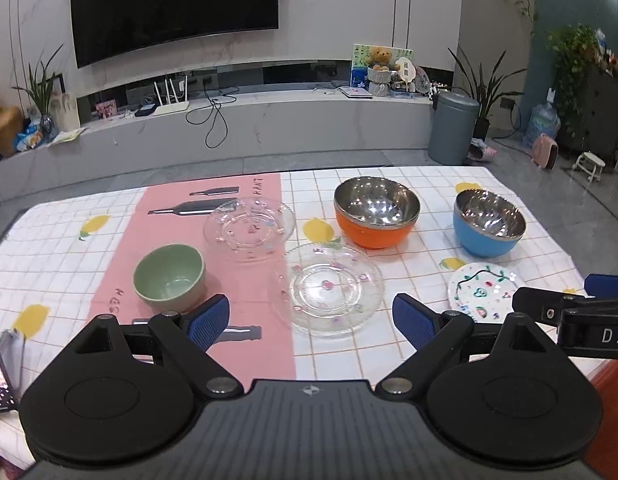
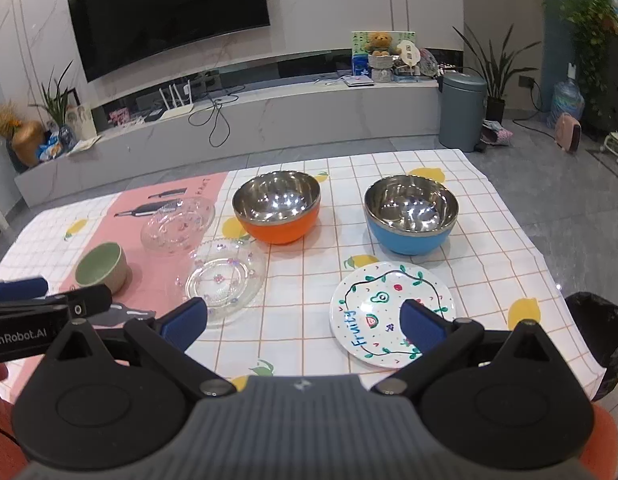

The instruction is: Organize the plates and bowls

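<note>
All the dishes stand upright, mouths up, on a table [image 2: 509, 216] under a white grid cloth with lemons and a pink panel; being round, none has a long axis. At the far side, an orange bowl [image 2: 278, 211] and a blue bowl [image 2: 410, 216] with shiny steel insides sit apart, the orange one to the left. Nearer, in front of the blue bowl, lies a white plate [image 2: 373, 300] painted with a green vine, small fruits and the word "Fruity", which runs up its left side. Two clear glass plates [image 1: 249, 226] [image 1: 329, 290] with small pink flowers lie left of centre, their rims close or overlapping, the farther one on the pink panel. A small green bowl [image 1: 170, 276] stands on the pink panel at the left. The left gripper [image 1: 311, 322] hovers low before the nearer glass plate, jaws wide and empty; the right gripper [image 2: 305, 322] hangs over the white plate's near edge, jaws wide too, holding nothing.
</note>
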{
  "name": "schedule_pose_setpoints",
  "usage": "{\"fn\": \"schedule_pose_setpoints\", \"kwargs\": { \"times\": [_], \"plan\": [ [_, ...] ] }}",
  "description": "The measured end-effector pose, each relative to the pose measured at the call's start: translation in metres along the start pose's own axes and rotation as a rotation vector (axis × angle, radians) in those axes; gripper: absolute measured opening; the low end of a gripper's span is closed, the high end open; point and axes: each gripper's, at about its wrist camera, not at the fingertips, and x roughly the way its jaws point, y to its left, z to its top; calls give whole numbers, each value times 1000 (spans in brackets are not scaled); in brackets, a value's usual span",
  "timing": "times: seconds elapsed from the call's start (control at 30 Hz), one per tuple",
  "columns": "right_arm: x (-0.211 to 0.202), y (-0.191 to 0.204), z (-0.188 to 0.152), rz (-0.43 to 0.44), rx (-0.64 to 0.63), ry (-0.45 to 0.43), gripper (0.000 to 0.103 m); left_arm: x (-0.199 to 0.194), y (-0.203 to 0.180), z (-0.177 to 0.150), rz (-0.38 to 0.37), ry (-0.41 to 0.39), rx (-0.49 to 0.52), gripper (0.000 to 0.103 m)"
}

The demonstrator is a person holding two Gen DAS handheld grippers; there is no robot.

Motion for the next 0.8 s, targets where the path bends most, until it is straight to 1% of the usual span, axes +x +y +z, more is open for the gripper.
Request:
{"fn": "schedule_pose_setpoints", "kwargs": {
  "times": [0.33, 0.63, 0.7, 0.77, 0.8],
  "plan": [
    [7, 2, 1, -16, -8, 17, 100, 6, 8, -2, -9, 36, -24, 103],
    [10, -3, 1, -25, -1, 8, 100, 15, 6, -1, -27, 52, -29, 103],
    [12, -10, 0, -20, -1, -3, 100, 19, 4, -1, -43, 46, -32, 103],
    [16, -20, -1, -10, 0, -16, 100, 24, 1, -1, -83, 37, -40, 103],
    [19, -25, -1, -22, 6, -15, 100, 27, -1, -1, -113, 37, -48, 103]
  ]
}}
